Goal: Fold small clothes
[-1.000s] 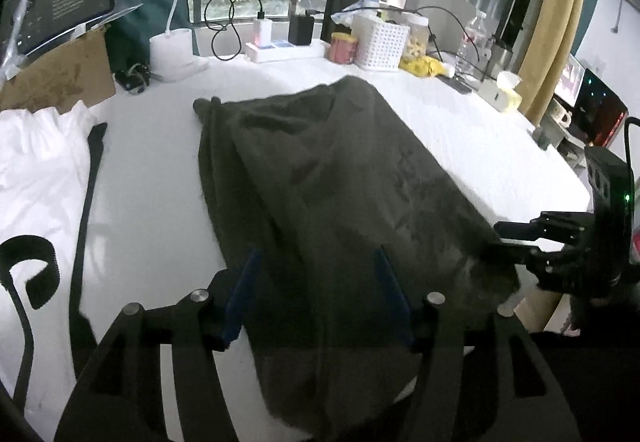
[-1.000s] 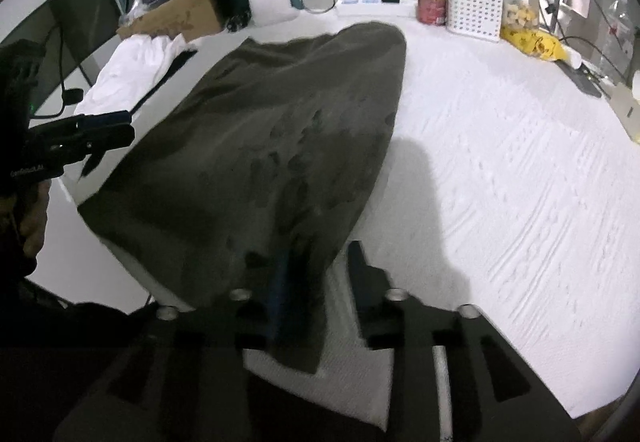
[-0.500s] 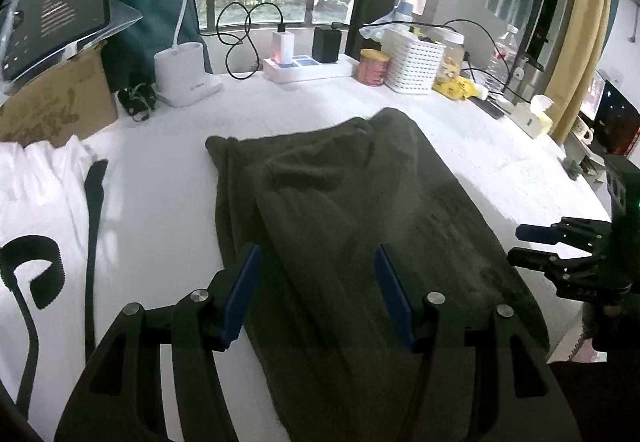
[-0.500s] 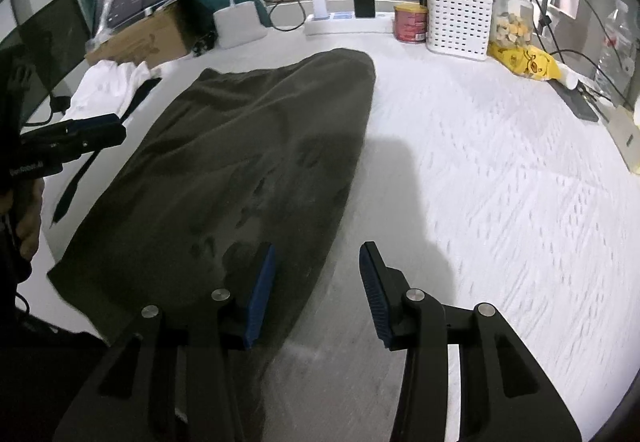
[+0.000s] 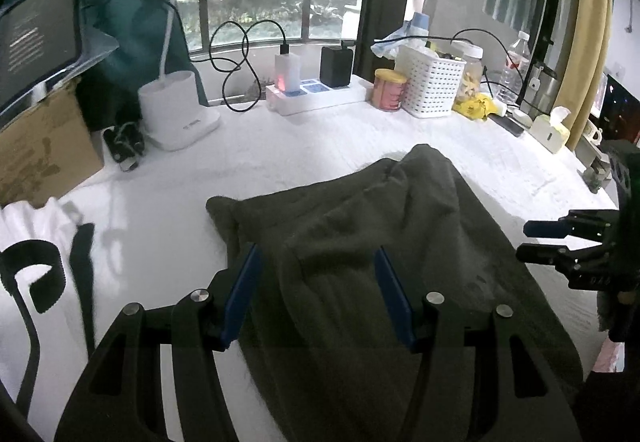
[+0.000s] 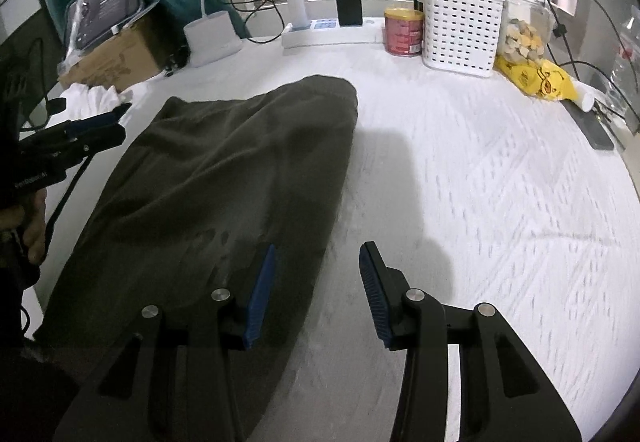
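A dark olive garment (image 5: 384,266) lies spread flat on the white table, folded lengthwise; it also shows in the right wrist view (image 6: 224,178). My left gripper (image 5: 316,282) is open and empty, held above the garment's near left part. My right gripper (image 6: 316,274) is open and empty, above the garment's right edge near the table front. The right gripper also shows at the right of the left wrist view (image 5: 560,238); the left gripper shows at the left of the right wrist view (image 6: 92,130).
A white garment (image 5: 28,226) and black straps (image 5: 32,274) lie at the left. Along the back stand a cardboard box (image 5: 36,146), white lamp base (image 5: 176,110), power strip (image 5: 316,94), red can (image 5: 388,90), white basket (image 5: 432,82), and yellow bag (image 6: 536,78).
Both grippers let go of the garment's near edge, opened and pulled back and up. The garment now lies flat on the table.
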`<state>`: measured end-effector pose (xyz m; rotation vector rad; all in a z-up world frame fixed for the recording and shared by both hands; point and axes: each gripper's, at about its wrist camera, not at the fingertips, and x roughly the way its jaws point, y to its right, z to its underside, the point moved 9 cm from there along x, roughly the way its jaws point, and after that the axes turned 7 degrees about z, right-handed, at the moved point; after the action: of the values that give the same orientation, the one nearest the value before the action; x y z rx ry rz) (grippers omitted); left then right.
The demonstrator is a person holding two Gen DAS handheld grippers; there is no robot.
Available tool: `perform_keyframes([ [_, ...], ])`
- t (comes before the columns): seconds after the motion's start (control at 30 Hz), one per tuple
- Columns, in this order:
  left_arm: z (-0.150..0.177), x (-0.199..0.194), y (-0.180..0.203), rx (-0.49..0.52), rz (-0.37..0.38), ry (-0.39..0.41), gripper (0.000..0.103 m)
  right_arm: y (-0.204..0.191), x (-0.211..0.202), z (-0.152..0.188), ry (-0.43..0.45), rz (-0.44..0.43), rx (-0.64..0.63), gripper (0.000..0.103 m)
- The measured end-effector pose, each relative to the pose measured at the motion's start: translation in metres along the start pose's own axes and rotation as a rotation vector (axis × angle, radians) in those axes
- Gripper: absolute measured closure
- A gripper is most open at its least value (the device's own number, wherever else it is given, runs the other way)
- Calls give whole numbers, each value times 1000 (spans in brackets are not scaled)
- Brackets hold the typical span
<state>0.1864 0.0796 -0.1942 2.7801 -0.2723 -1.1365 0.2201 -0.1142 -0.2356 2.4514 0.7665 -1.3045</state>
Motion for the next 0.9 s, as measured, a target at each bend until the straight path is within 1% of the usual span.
perform_keyframes([
  [0.07,-3,7,0,6,16,-4,52,1,5,-5,-2,-2,2,57],
  [0.2,-5,22,-2,15,14,-23,52,5,14,-12,-9,-1,9,57],
  [0.3,-4,37,-8,24,-15,-57,52,7,20,-18,-12,-1,13,57],
  [0.5,-3,47,-15,1,1,-68,52,11,31,-30,-12,-6,11,57],
  [0.53,-2,48,-15,0,6,-67,58,12,33,-33,-11,-8,12,57],
  [0.57,-1,49,-14,5,16,-70,76,12,36,-35,-10,-9,12,57],
  [0.67,3,53,-10,27,33,-92,95,13,43,-43,-6,-17,20,57],
  [0.77,1,50,-6,53,32,-77,97,14,49,-50,-3,-24,32,57],
  [0.9,-12,36,-18,10,11,-15,98,17,59,-61,0,-46,61,57],
])
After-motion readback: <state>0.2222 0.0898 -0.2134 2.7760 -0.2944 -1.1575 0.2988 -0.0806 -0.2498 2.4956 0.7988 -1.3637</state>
